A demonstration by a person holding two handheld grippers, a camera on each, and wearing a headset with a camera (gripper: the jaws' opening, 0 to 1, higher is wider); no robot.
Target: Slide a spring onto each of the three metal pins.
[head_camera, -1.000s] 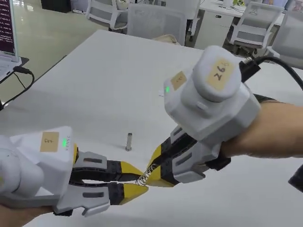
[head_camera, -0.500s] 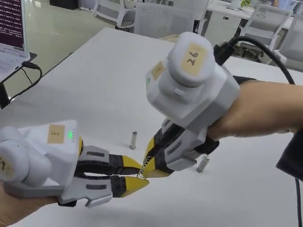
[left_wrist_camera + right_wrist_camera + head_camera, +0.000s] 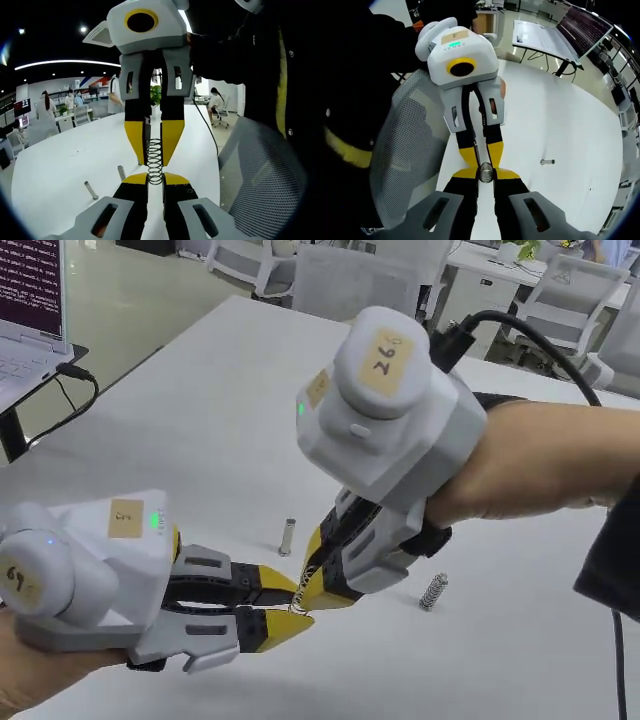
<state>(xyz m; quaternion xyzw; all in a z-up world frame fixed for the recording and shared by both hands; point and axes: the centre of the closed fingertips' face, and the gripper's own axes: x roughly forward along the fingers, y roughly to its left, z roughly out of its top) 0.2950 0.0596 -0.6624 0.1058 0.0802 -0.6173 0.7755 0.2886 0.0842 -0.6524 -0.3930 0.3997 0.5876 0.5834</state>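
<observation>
Still tip to tip, no real shift. Coiled steel spring (image 3: 155, 160) pinched in right hand-held gripper (image 3: 313, 588), thin metal pin (image 3: 479, 149) clamped in left hand-held gripper (image 3: 292, 615). Threading seemingly unfinished.

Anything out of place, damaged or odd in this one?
Nothing damaged or spilled. One loose spring lies on the table, on no pin, near the right hand-held gripper. That gripper grips a second spring at the tips of the left hand-held gripper, which fits the task.
</observation>
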